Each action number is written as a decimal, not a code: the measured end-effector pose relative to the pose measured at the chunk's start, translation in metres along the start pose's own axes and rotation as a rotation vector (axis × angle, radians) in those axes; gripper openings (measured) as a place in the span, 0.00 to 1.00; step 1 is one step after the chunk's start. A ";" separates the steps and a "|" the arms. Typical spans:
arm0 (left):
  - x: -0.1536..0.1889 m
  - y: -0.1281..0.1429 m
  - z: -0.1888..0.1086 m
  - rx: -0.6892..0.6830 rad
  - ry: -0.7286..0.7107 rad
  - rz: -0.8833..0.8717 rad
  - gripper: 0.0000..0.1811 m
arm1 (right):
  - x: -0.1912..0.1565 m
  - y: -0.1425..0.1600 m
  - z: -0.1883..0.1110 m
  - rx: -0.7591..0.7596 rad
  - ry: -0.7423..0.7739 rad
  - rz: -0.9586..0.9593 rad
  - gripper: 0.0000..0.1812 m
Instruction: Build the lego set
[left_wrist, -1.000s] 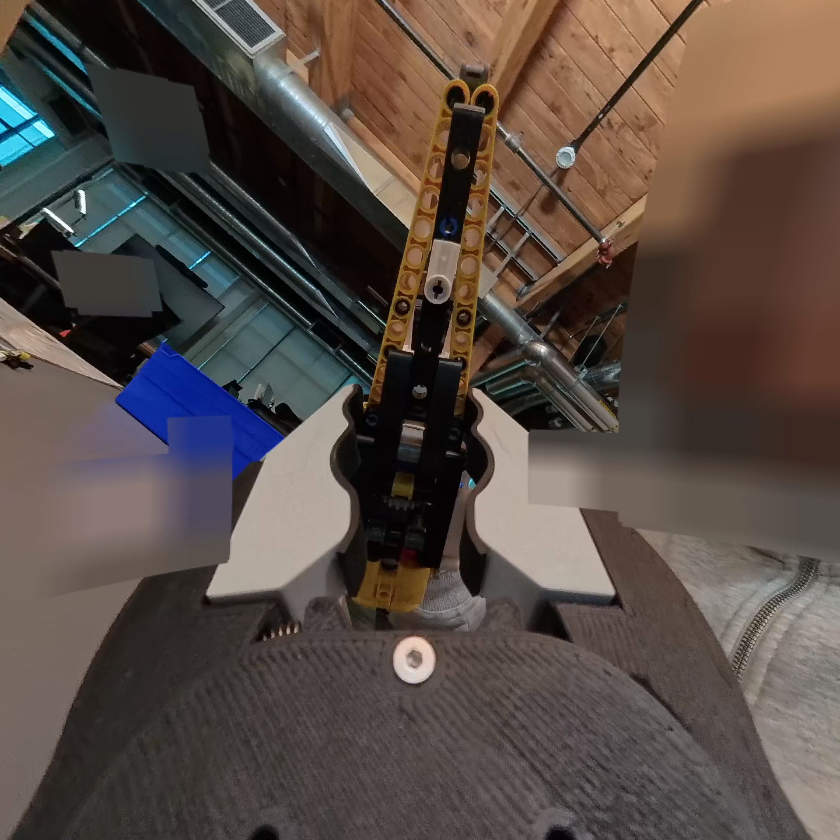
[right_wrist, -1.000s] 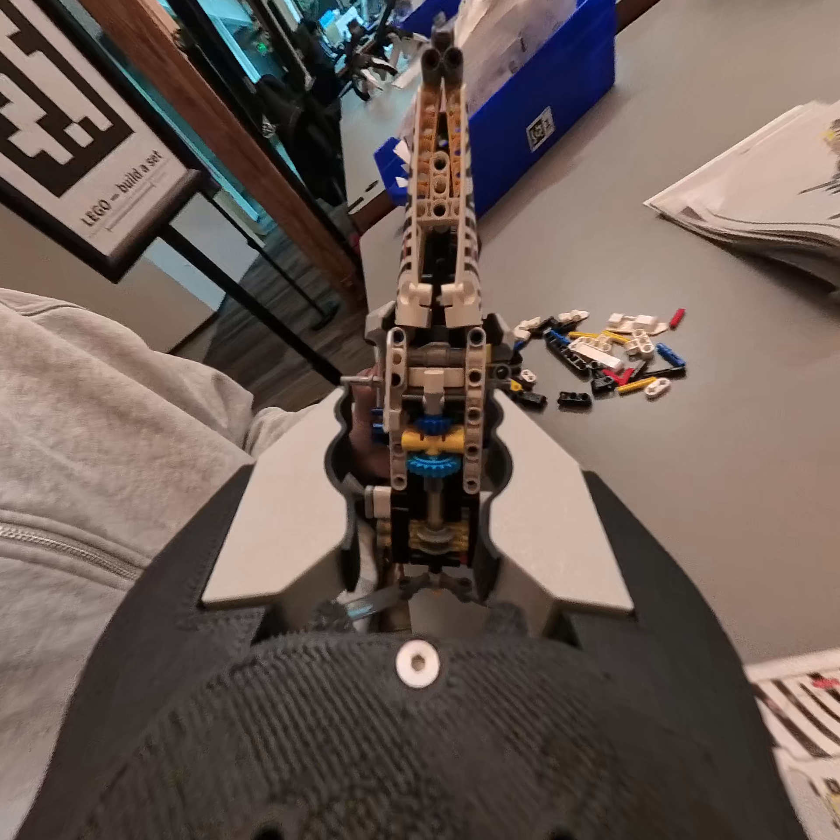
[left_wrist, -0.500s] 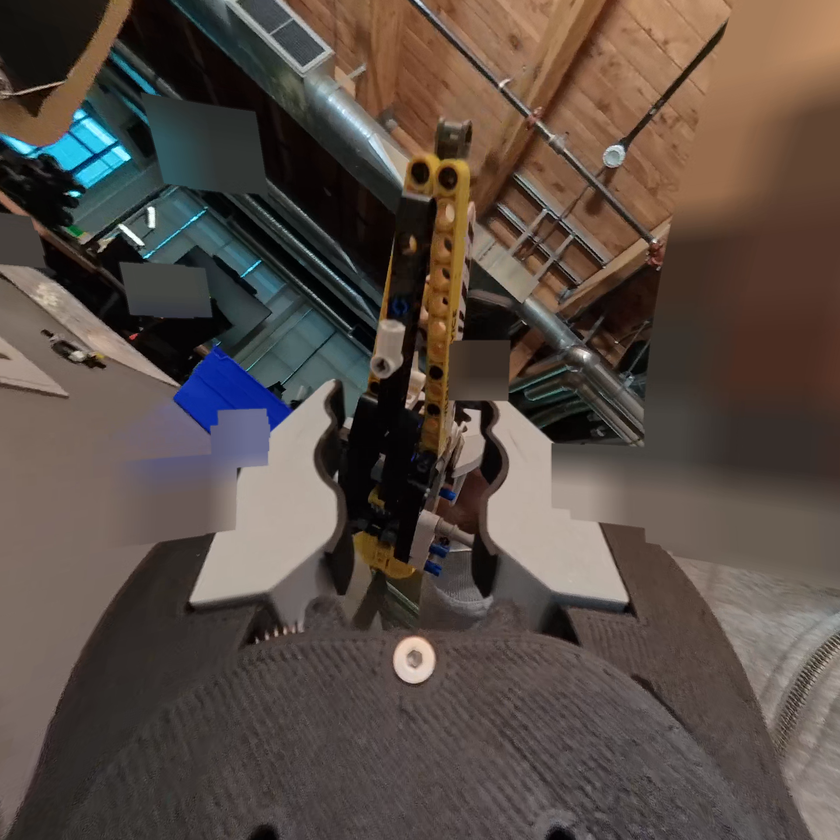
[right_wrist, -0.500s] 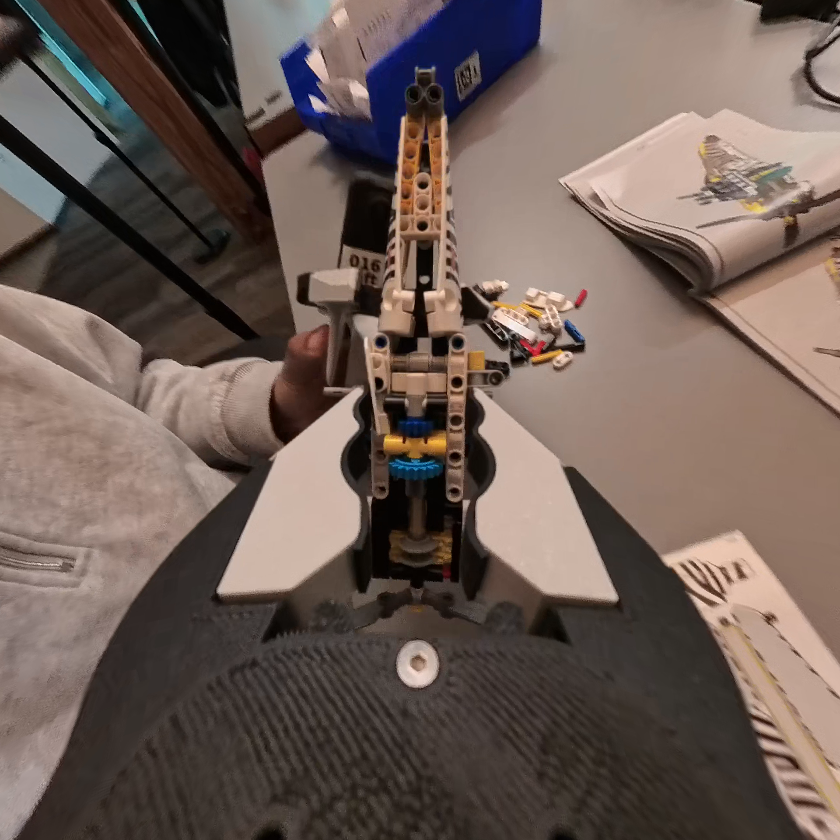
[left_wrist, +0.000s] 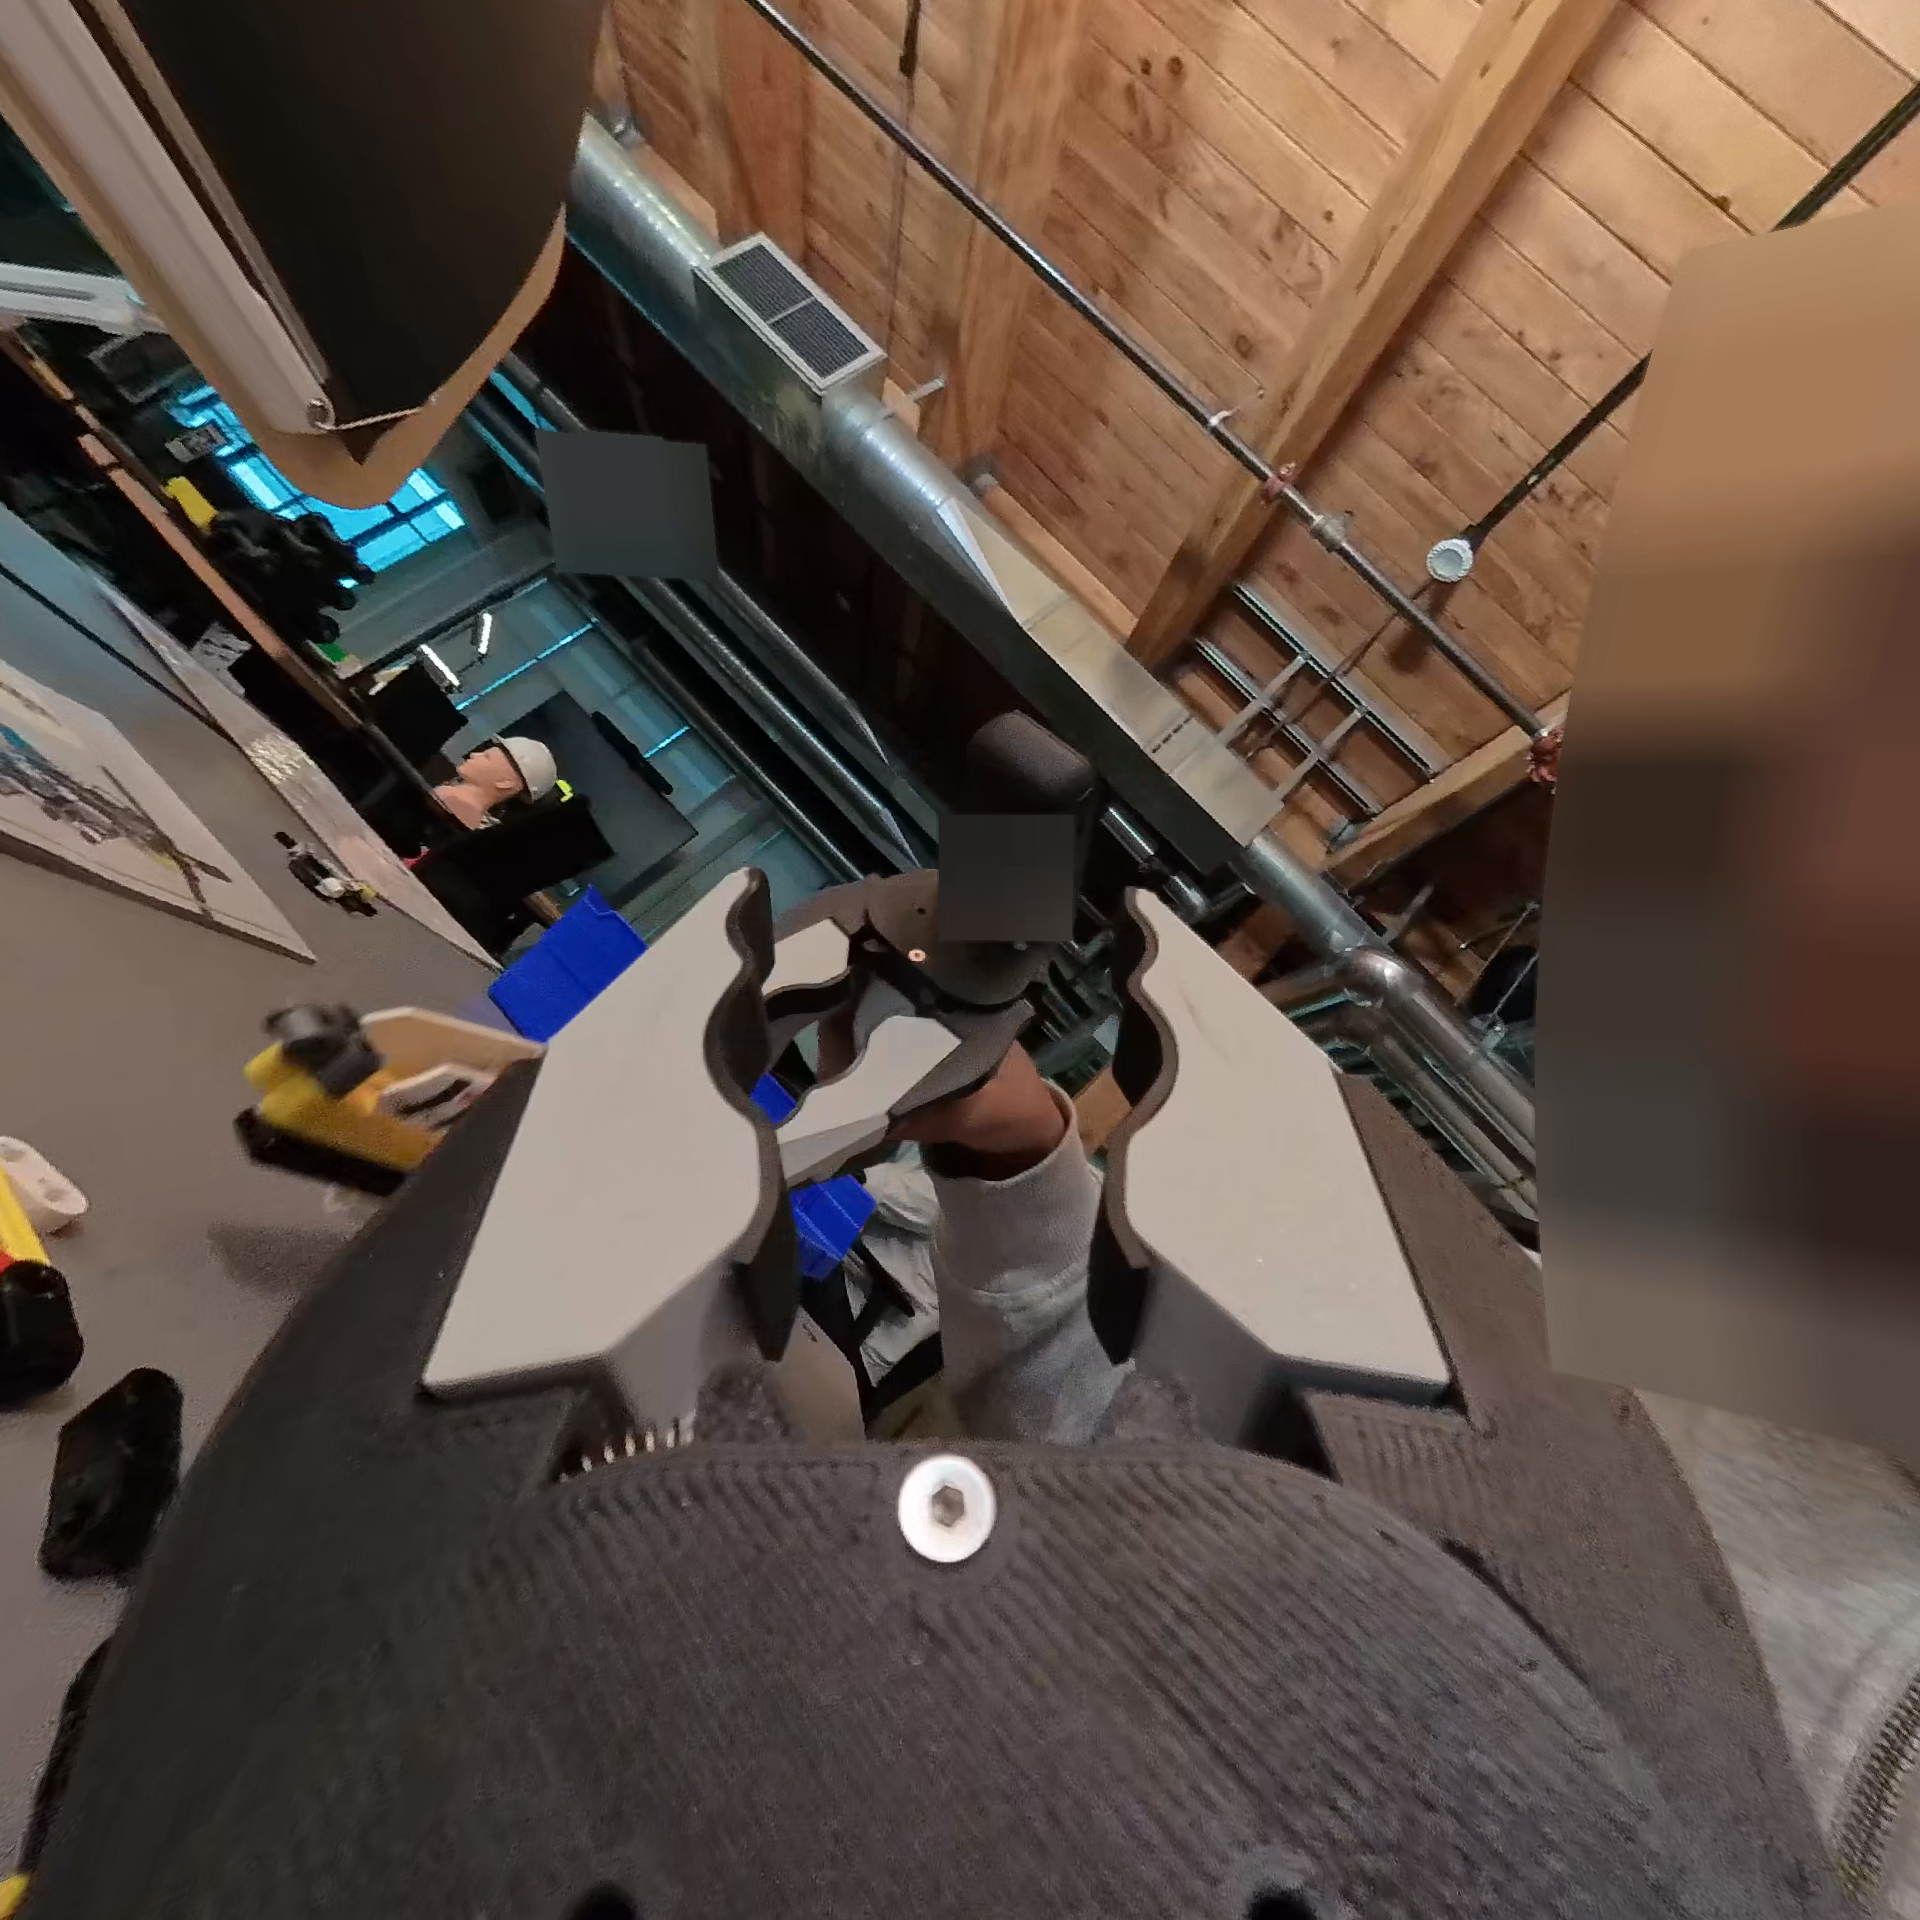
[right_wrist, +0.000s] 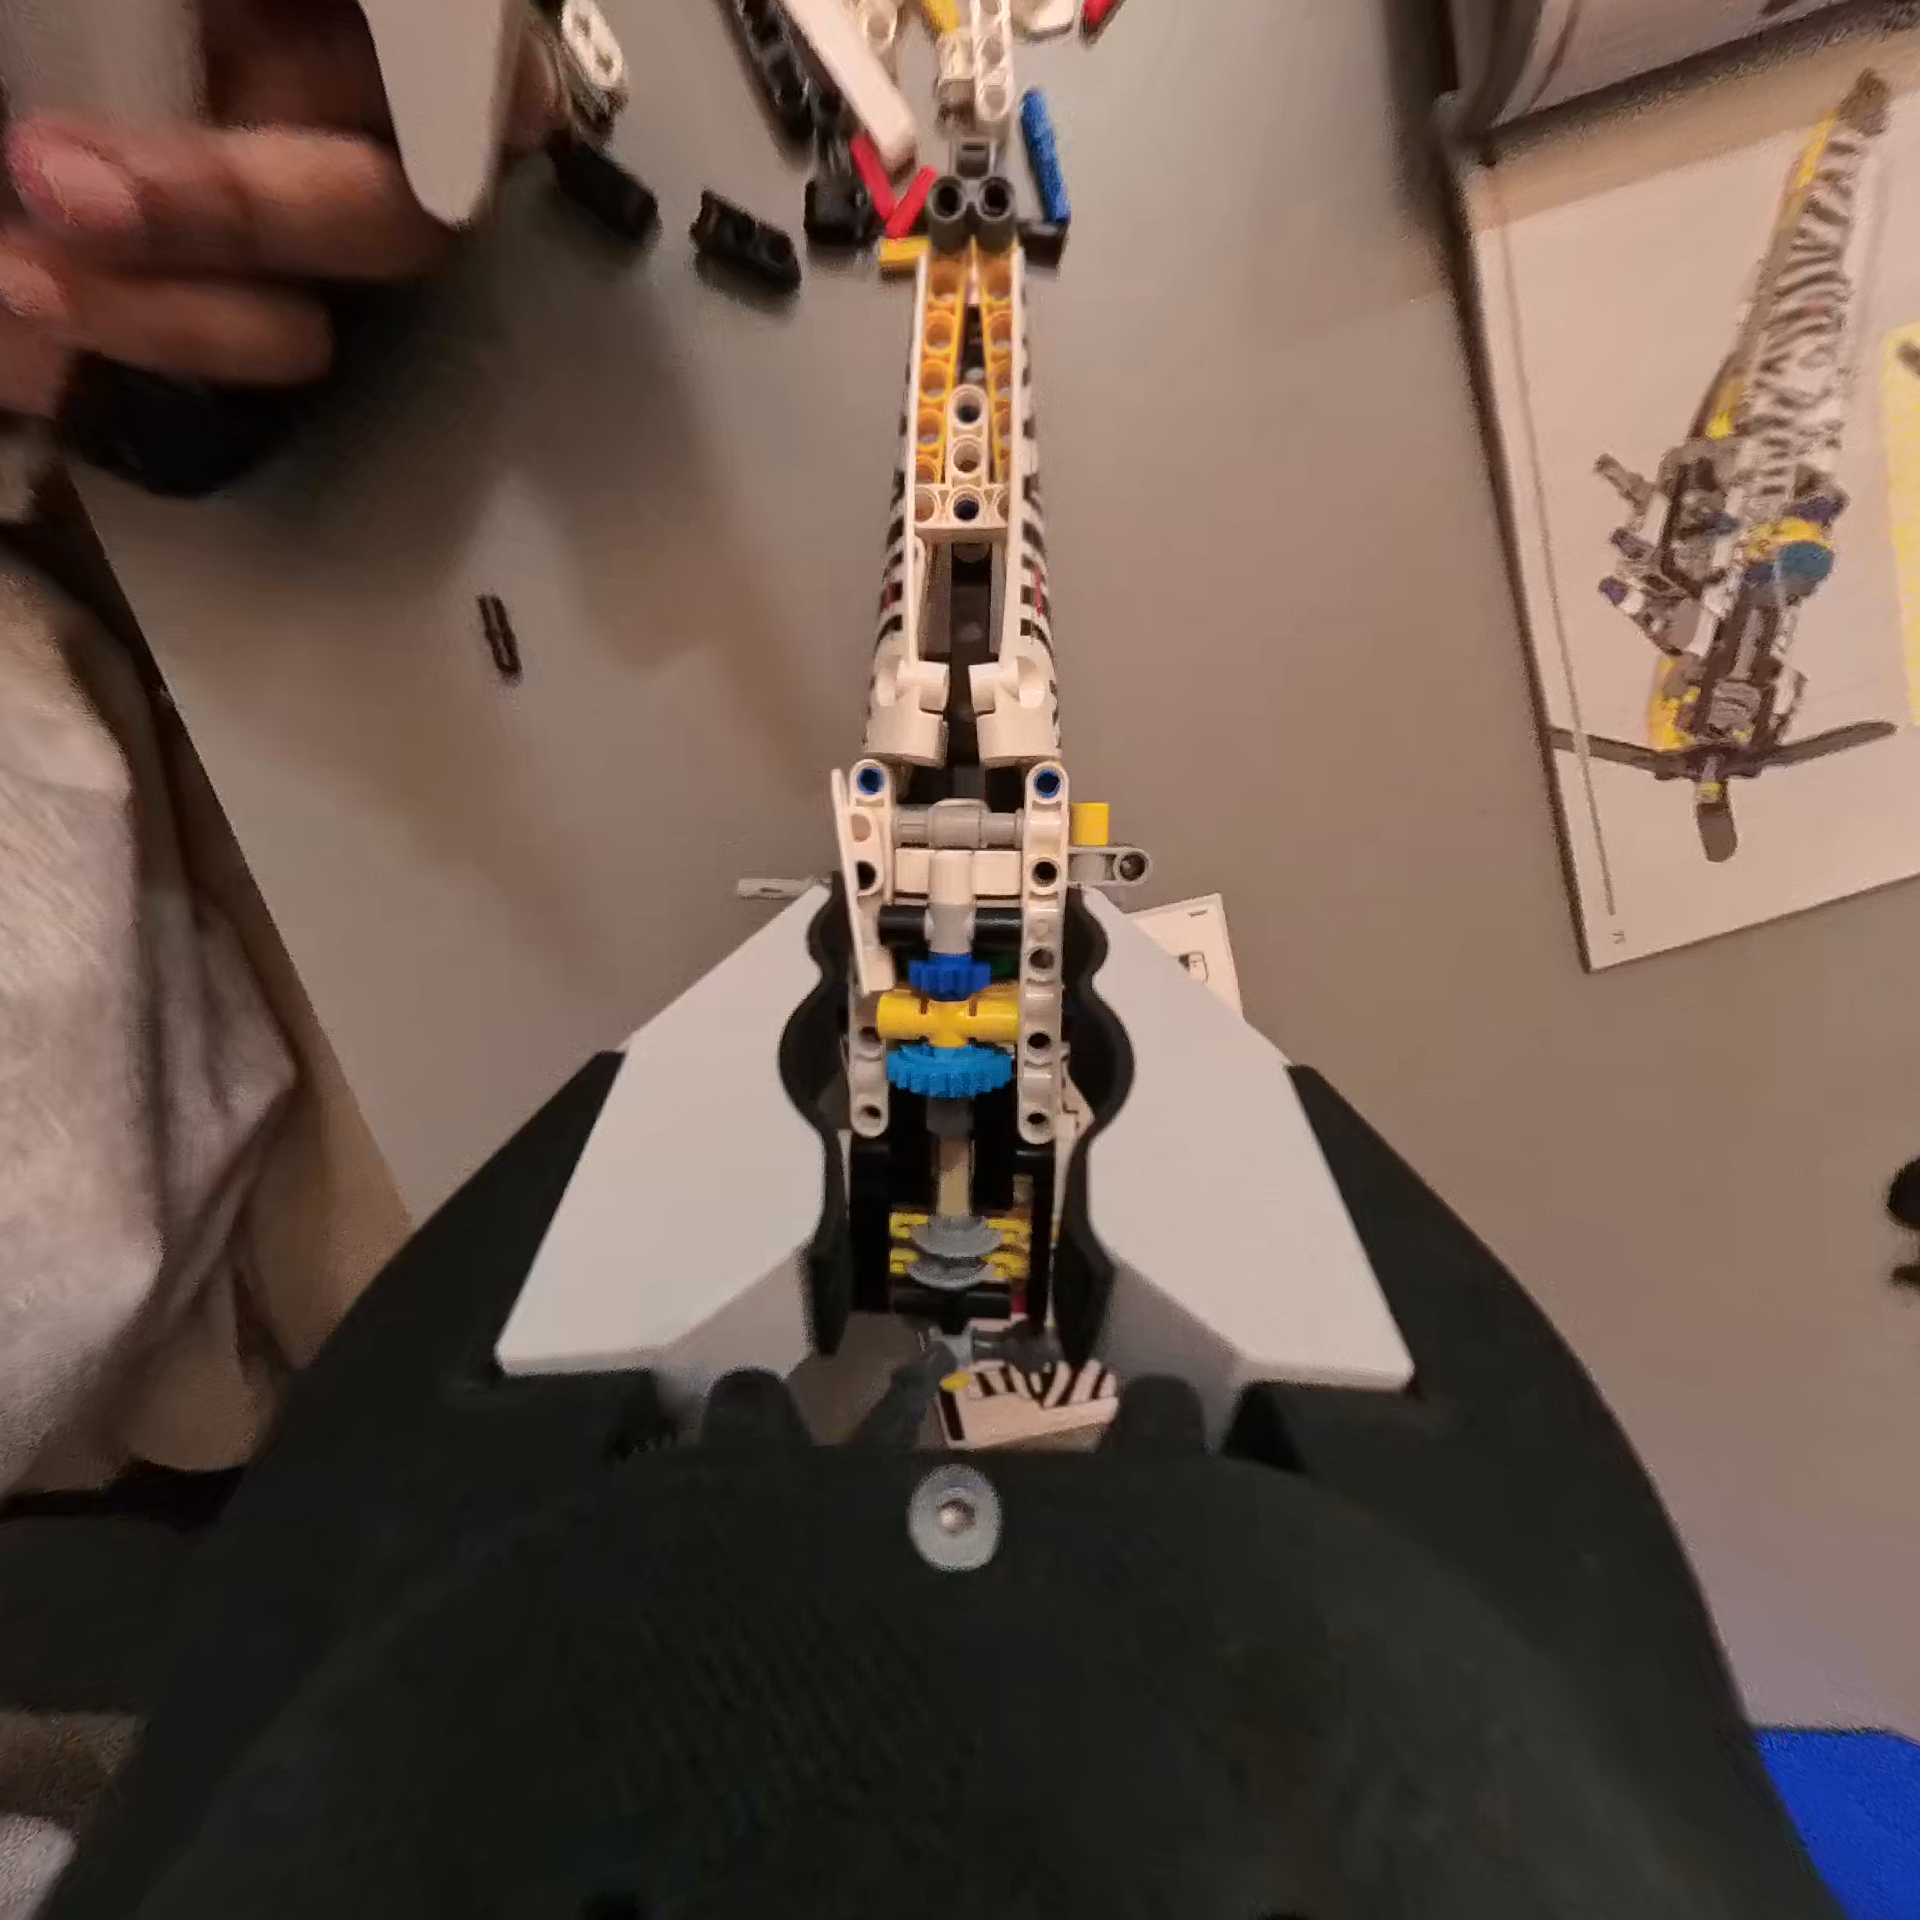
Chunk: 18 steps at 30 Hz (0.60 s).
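Observation:
My right gripper (right_wrist: 961, 914) is shut on the lego model (right_wrist: 961, 582), a long white, orange and black build with blue gears. It holds the model above the grey table (right_wrist: 1247, 520), its tip over a pile of loose parts (right_wrist: 914, 125). My left gripper (left_wrist: 940, 914) is open and empty. Beyond it in the left wrist view, the right gripper (left_wrist: 894, 1029) shows, held by a hand (left_wrist: 997, 1112). A yellow, black and white lego piece (left_wrist: 343, 1091) shows at the left; I cannot tell whether it belongs to the model.
An open instruction booklet (right_wrist: 1704, 540) lies to the right of the model. A blurred hand (right_wrist: 177, 208) is at the top left in the right wrist view. A blue bin (left_wrist: 566, 971) stands behind. Small loose black parts (left_wrist: 109, 1475) lie at the left. Some 15 cm of space lies between my two pairs of fingers.
My left gripper has let go of the model, opened and drawn away. My right gripper has tipped the model down over the table towards the loose parts.

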<state>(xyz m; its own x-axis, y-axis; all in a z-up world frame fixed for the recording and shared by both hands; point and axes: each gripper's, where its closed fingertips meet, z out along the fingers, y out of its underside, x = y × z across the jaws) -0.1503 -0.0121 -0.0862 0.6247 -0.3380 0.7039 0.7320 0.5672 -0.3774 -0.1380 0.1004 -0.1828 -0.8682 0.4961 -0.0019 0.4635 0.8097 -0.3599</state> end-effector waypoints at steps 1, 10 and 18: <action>0.001 0.000 0.000 -0.002 0.003 0.002 0.35 | 0.000 0.001 0.003 -0.017 -0.003 -0.025 0.21; 0.006 0.009 0.005 -0.051 0.005 0.053 0.35 | 0.003 -0.007 -0.003 0.010 0.031 -0.129 0.20; 0.009 0.019 0.010 -0.111 -0.012 0.127 0.35 | 0.005 -0.017 -0.054 0.216 0.140 -0.029 0.22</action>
<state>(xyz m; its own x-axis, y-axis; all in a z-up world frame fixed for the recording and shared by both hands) -0.1329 0.0029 -0.0810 0.7115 -0.2597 0.6529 0.6731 0.5184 -0.5274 -0.1406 0.1060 -0.1267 -0.8404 0.5248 0.1354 0.3775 0.7460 -0.5486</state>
